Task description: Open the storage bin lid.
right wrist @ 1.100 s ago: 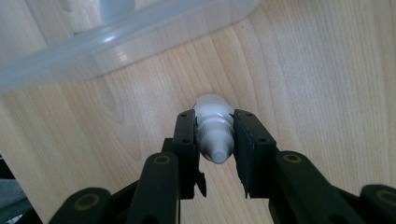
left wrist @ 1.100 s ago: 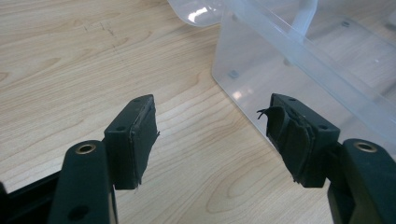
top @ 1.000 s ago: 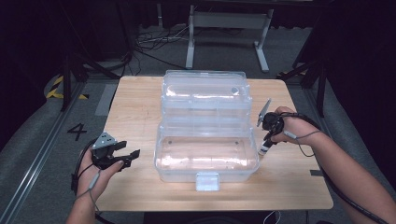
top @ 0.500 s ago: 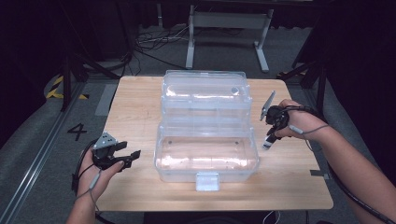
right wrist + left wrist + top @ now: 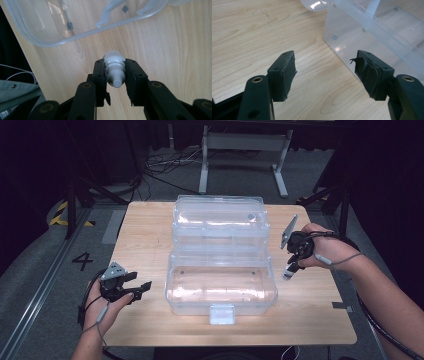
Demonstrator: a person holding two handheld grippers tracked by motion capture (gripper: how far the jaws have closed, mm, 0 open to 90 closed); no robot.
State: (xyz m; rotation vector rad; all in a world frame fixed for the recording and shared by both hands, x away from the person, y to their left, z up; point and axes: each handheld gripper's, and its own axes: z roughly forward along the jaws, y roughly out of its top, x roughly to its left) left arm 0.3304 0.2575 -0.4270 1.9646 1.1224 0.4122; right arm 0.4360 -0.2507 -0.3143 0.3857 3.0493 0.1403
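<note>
A: High view; what changed?
B: The right tool has lifted a small white bottle off the tabletop beside the clear plastic box; left tool idle.
A: Left gripper view?
B: Jaws apart, empty.
A: Right gripper view?
B: Jaws clamp the bottle; likely boxed next.

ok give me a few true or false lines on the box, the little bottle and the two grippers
1. The right gripper is clamped on a small white bottle. True.
2. The left gripper holds the bottle's cap. False: its jaws stand apart with nothing between them, over bare wood of the table.
3. The clear plastic box is closed with its lid down. False: it stands open, its tiers spread back.
4. In the high view the right gripper is to the right of the box, outside it. True.
5. The bottle already lies in the box's front compartment. False: it is in the right gripper's jaws, beside the box.
</note>
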